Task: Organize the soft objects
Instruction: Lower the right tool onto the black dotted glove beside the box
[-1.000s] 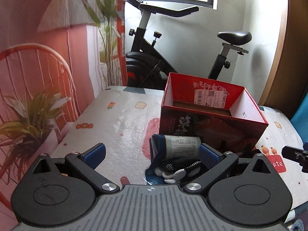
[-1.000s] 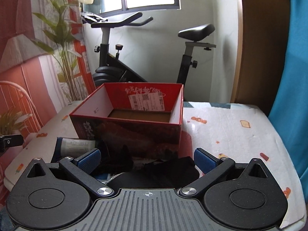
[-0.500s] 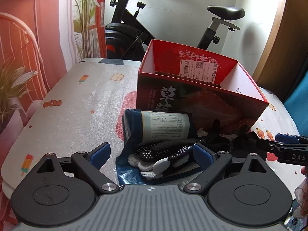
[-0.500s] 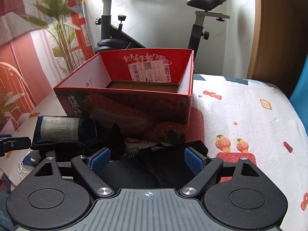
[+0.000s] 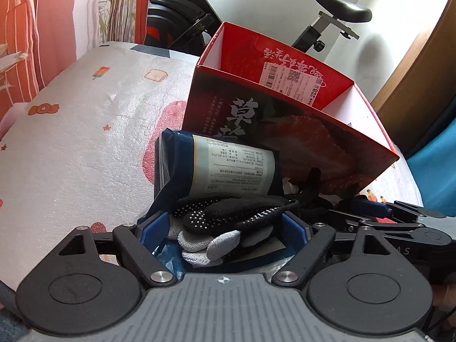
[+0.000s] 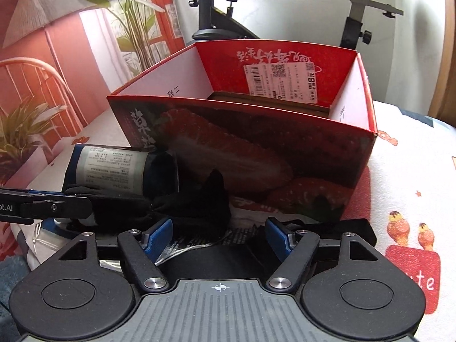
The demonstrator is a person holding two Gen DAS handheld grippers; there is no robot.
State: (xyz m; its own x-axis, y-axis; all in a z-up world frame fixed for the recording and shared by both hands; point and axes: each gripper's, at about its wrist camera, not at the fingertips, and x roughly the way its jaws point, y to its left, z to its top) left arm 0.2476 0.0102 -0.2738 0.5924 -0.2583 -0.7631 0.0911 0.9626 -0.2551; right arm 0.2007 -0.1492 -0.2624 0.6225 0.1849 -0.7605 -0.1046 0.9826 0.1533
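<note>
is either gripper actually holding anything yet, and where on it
Neither holds anything yet. The left gripper stands open around the dotted gloves, at their fingertip end. The right gripper stands open over a black cloth item.

Pretty cramped up front: the soft stuff was piled right against the red box [image 6: 256,156] front wall, with the dotted gloves [image 5: 228,216] sitting between the left gripper [image 5: 223,229] pads and the rolled blue pack [image 5: 228,165] just behind. The right gripper [image 6: 219,238] crowded in beside it. Box top was wide open, and the tablecloth [image 5: 85,131] to the left had free room
</note>
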